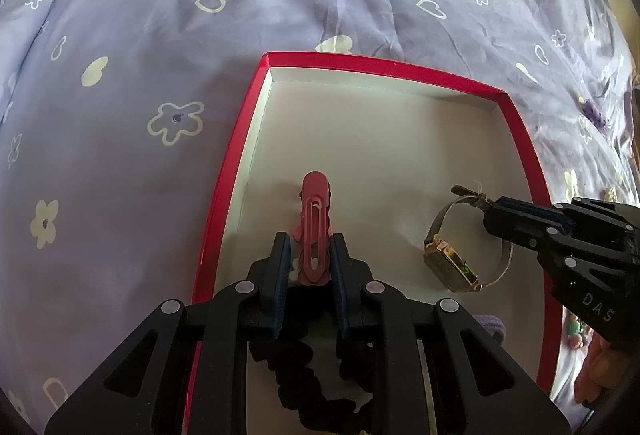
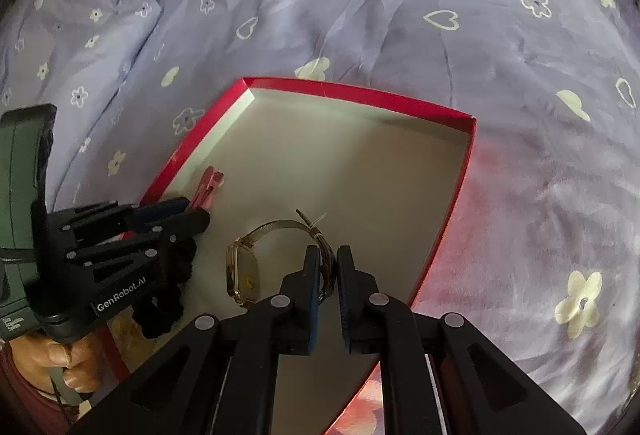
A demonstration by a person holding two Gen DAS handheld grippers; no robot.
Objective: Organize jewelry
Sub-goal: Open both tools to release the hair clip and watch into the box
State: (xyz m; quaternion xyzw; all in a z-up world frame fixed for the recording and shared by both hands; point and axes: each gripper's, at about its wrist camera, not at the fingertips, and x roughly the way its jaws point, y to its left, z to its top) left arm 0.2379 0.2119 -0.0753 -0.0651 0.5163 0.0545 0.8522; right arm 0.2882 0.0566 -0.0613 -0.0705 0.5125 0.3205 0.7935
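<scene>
Left gripper point(image 1: 310, 267) was clamped on stiff pink clip point(image 1: 314, 219); right gripper point(image 2: 329, 275), at 3 o'clock, pinched the light, floppy watch point(image 2: 244, 273) strap inside red box point(image 1: 224, 175).

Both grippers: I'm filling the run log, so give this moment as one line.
left gripper: shut on pink hair clip | right gripper: shut on gold watch strap | both over red box

Right tongs point(image 2: 329, 271) clamped on the mesh strap of the gold watch point(image 2: 240, 271) — watch case down on the floor of the red box point(image 2: 400, 103). Left tongs point(image 2: 188, 213) at the box's left wall, gripping a pink hair clip point(image 2: 210, 183). Black scrunchie point(image 2: 168, 299) below them. Box sits on a lilac flowered bedsheet point(image 2: 400, 15).
</scene>
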